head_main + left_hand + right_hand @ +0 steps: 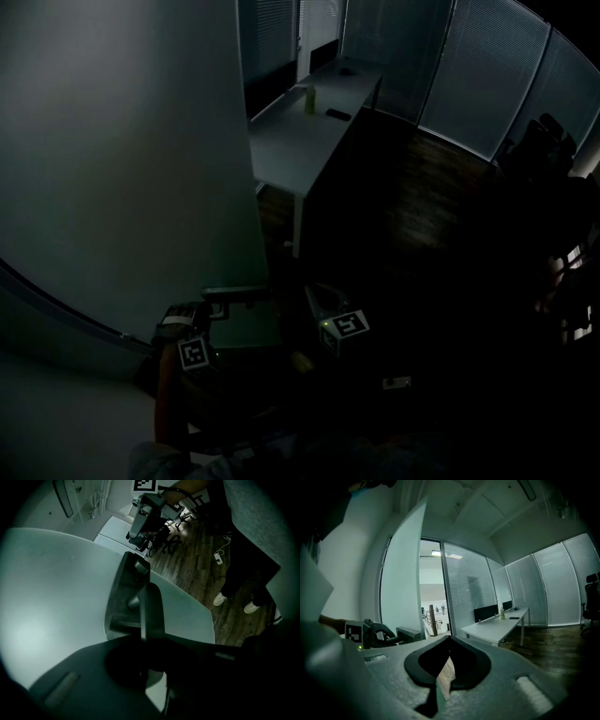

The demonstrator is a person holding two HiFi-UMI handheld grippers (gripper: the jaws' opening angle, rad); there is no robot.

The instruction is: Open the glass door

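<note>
1. We saw the frosted glass door panel (122, 141) as a plain, pale grey-green.
2. Its flat metal lever handle (151, 609) was dark grey.
3. The long rectangular desk (300, 131) was white, and the small bottle (309, 98) on it was yellow-green.
4. The wood plank floor (422, 206) was a streaked dark brown.
5. The left marker cube (193, 353) and the right marker cube (348, 324) were white with black square patterns.
6. The slatted window blinds (487, 75) showed fine grey stripes.

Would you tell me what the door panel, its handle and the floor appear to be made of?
The door panel is probably frosted glass: pale, even and matte, with nothing visible through it. The handle is likely brushed metal: grey with a dull sheen. The floor is wood or wood-look planks: dark grain and board seams show.
</note>
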